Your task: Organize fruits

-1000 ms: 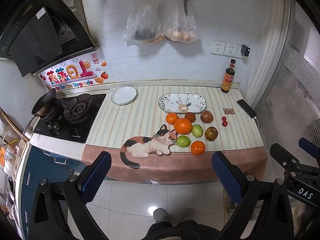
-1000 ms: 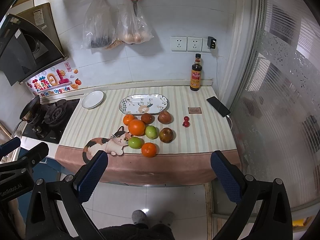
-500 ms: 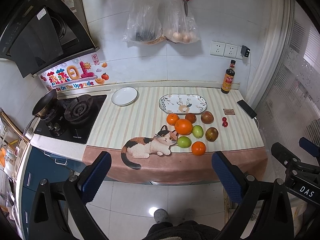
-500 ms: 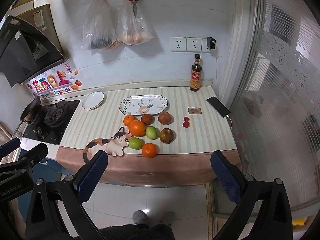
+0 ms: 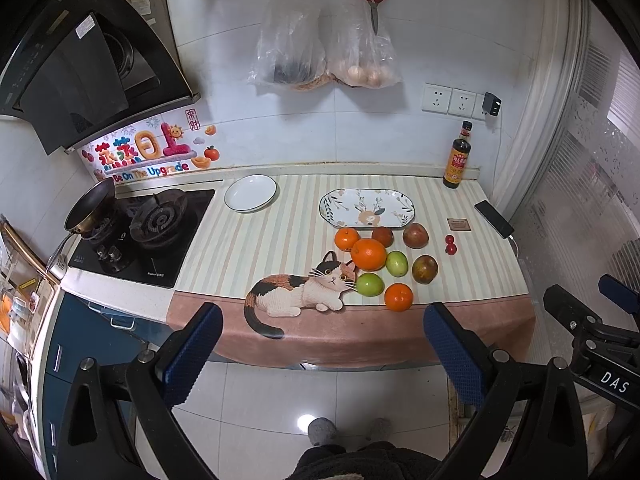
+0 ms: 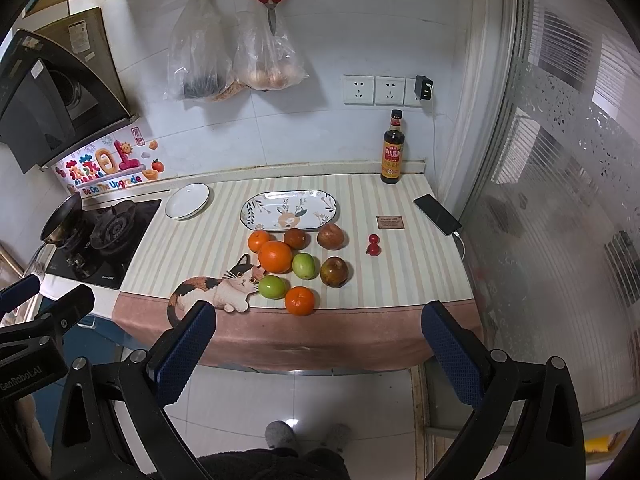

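Both claws, left [image 5: 320,344] and right [image 6: 318,340], gape empty; round glossy fruits [image 5: 368,254] crowd striped cloth [image 5: 280,240].

A striped cloth with a cat print [image 5: 304,292] is being carried by the counter [image 5: 120,290]. Lying on it are a round white plate [image 5: 250,198], an oval patterned dish [image 5: 367,213], a cluster of fruit [image 5: 380,264], two small red fruits [image 5: 451,244], a sauce bottle [image 5: 458,160], a phone [image 5: 494,224] and a small brown card [image 5: 458,224].
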